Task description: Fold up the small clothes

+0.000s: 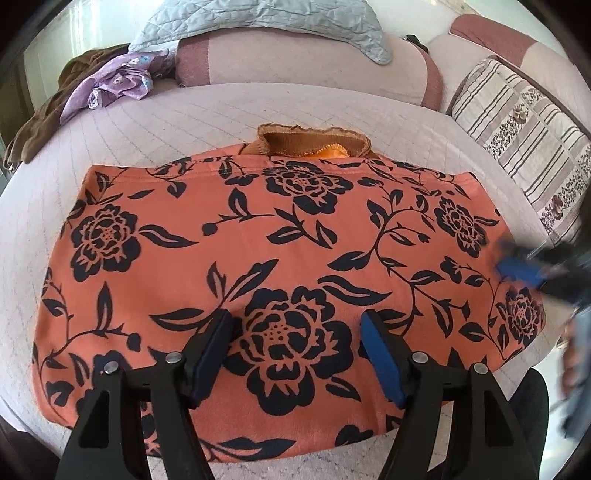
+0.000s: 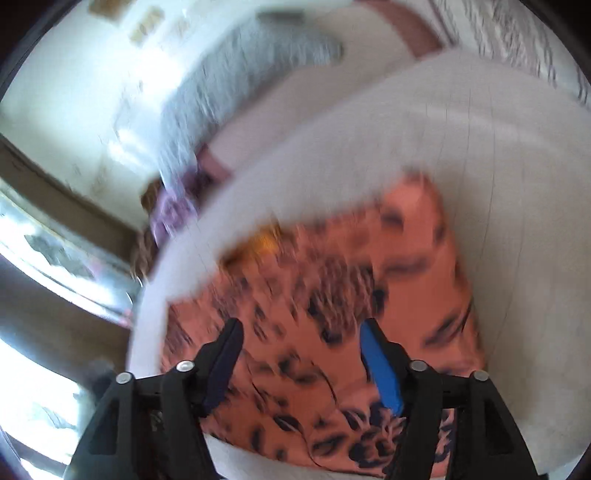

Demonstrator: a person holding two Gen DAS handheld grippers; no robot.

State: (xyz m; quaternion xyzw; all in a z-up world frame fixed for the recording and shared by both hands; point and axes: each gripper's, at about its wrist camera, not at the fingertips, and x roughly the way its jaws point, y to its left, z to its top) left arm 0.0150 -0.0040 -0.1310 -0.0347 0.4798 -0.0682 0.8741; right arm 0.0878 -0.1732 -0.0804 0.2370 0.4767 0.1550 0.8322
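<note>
An orange garment with a dark floral print (image 1: 258,236) lies flat on a pale quilted surface (image 1: 166,122). A brown ruffled collar (image 1: 314,142) shows at its far edge. My left gripper (image 1: 297,319) hovers over the near half of the cloth, open, with nothing between its fingers. At the cloth's right edge my right gripper (image 1: 524,266) appears as a blur with a blue pad. The right wrist view is smeared; there the right gripper (image 2: 300,326) stands open above the same garment (image 2: 332,280), with no fabric caught between its pads.
A pile of brown and purple clothes (image 1: 110,77) lies at the far left. A light blue quilt (image 1: 258,22) drapes over pink cushions (image 1: 314,62) behind. A striped floral pillow (image 1: 517,122) sits at the right. A person's hand (image 1: 572,354) shows at the right edge.
</note>
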